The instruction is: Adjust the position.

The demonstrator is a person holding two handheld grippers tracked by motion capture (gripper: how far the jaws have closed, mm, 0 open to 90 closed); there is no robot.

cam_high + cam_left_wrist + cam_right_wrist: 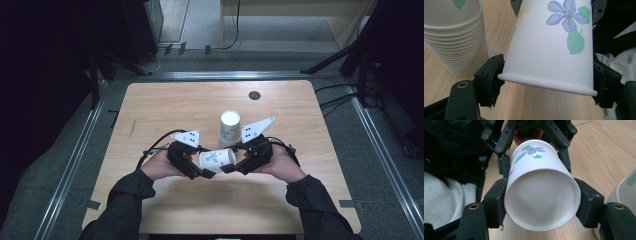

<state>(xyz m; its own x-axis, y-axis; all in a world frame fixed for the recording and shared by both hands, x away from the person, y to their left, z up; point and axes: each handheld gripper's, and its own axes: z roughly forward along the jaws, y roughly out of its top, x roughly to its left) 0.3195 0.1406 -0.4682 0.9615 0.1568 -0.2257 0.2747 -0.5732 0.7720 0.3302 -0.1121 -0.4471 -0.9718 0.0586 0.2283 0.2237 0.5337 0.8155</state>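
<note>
A white paper cup (pixel 217 160) with a blue flower print lies on its side in the air, held between both grippers over the near middle of the wooden table (pixel 165 105). My left gripper (pixel 204 165) grips it at the rolled rim end; in the left gripper view the pads touch both sides of the cup (pixel 549 50) just above the rim, with my left gripper (pixel 547 83) closed around it. My right gripper (pixel 231 164) clamps the base end. In the right gripper view the cup's recessed bottom (pixel 541 195) faces the camera, squeezed by my right gripper (pixel 542 205).
A stack of nested paper cups (pixel 230 129) stands mouth-down just behind the grippers, close to the held cup (pixel 454 37) (pixel 626 192). A small dark round hole (pixel 254 95) marks the table's far side. Cables and metal rails run along the floor around the table.
</note>
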